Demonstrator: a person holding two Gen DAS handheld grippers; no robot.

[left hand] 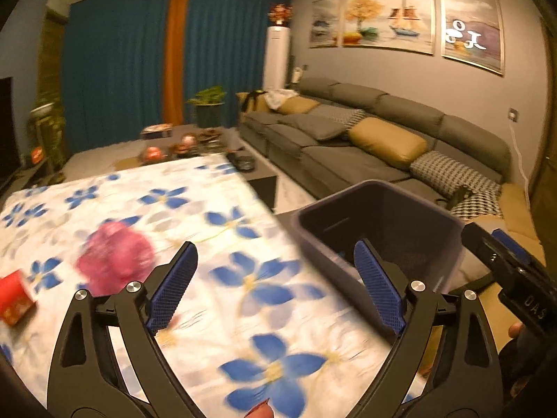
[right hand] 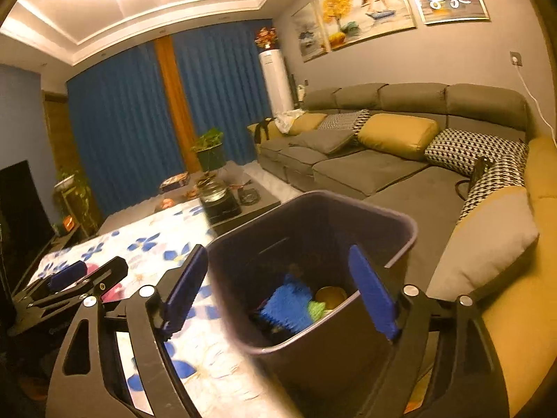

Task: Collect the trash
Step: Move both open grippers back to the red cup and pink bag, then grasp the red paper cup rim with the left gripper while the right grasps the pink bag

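A grey sofa (right hand: 365,170) with yellow cushions runs along the wall, and a table under a flowered cloth (left hand: 195,209) fills the foreground. Off the table's right edge stands a dark trash bin (right hand: 313,244), with a blue scrap (right hand: 289,306) and a green scrap (right hand: 316,310) lying in it. On the cloth lie a blurred pink wad (left hand: 115,257) and, near it, a red packet (left hand: 14,296). The left gripper (left hand: 275,285) hangs over the cloth, fingers wide and empty. The right gripper (right hand: 278,296) is spread wide at the bin, empty.
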